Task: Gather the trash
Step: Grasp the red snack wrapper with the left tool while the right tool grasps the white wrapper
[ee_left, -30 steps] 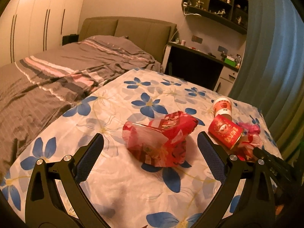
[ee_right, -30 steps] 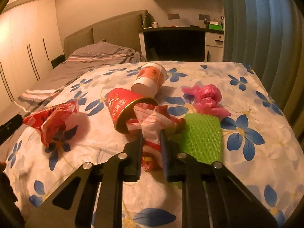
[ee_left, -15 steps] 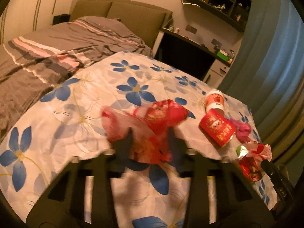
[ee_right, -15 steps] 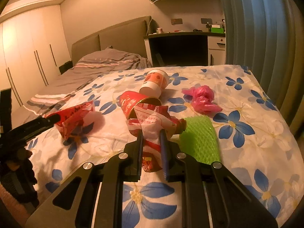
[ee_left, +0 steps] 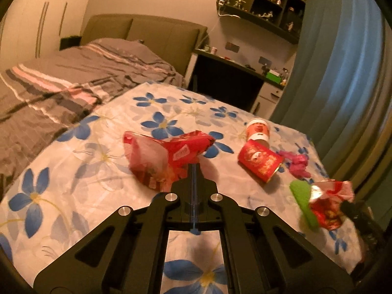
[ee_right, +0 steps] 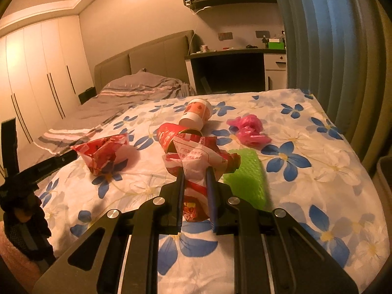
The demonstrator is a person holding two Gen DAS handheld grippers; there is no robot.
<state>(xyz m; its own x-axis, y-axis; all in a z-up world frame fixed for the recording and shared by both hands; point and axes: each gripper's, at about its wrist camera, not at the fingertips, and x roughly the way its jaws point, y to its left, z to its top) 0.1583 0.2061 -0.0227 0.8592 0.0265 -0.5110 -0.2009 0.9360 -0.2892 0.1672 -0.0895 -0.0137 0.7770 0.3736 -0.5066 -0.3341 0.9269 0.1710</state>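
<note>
My left gripper [ee_left: 194, 169] is shut on a crumpled red snack wrapper [ee_left: 166, 155] and holds it just above the flowered bedsheet [ee_left: 98, 186]. My right gripper [ee_right: 196, 174] is shut on a red and white wrapper [ee_right: 196, 156], lifted off the sheet; that wrapper also shows at the right of the left wrist view [ee_left: 328, 204]. A red paper cup [ee_left: 259, 163] lies on its side, a white and red cup [ee_left: 257, 132] lies beyond it, and a pink plastic bag [ee_right: 248, 129] and a green foam sheet [ee_right: 245, 174] lie near them.
A grey striped duvet [ee_left: 61, 85] covers the left of the bed. A dark desk [ee_right: 227, 71] stands past the bed's far end. Blue curtains [ee_left: 338, 56] hang on the right. White wardrobes [ee_right: 31, 73] line the left wall.
My left gripper closed on the red wrapper and lifted it. My right gripper rose and drew back with its wrapper held.
</note>
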